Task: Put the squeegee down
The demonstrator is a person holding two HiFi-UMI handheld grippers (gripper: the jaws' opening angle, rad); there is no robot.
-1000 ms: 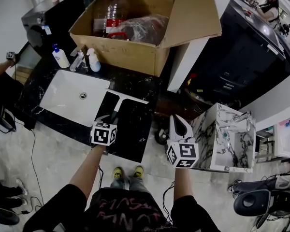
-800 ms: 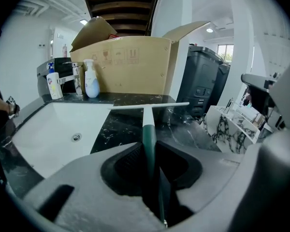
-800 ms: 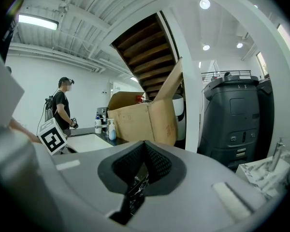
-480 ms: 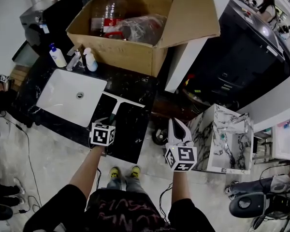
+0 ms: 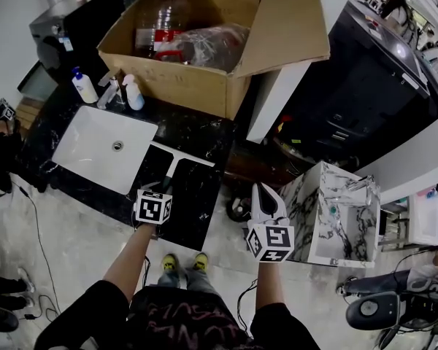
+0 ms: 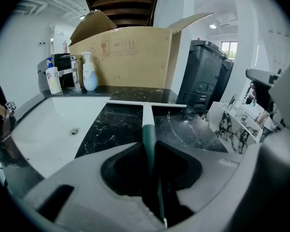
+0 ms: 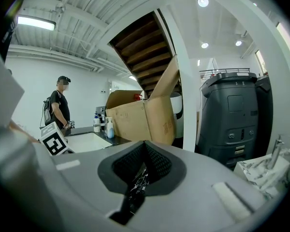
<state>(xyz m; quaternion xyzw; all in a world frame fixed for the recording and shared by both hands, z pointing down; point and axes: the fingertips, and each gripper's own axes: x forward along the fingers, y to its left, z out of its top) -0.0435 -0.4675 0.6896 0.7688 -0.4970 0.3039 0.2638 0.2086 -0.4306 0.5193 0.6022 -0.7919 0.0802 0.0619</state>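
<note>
Since the squeegee (image 5: 178,156) is bound for the black worktop (image 5: 197,195) beside the sink (image 5: 87,141), the left gripper (image 5: 162,186) clamps its handle, blade low over the marble; the right gripper (image 5: 266,197) hangs aside, jaws together, empty.

Black counter (image 5: 204,133): box (image 5: 182,86) at one o'clock, bottles (image 5: 82,86) at ten, sink (image 5: 95,144) at nine.

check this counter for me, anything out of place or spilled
The big open cardboard box looks out of place: it takes up the back of the black counter beside the sink, with a large bottle and a plastic bag inside. Nothing looks spilled or broken.
</note>
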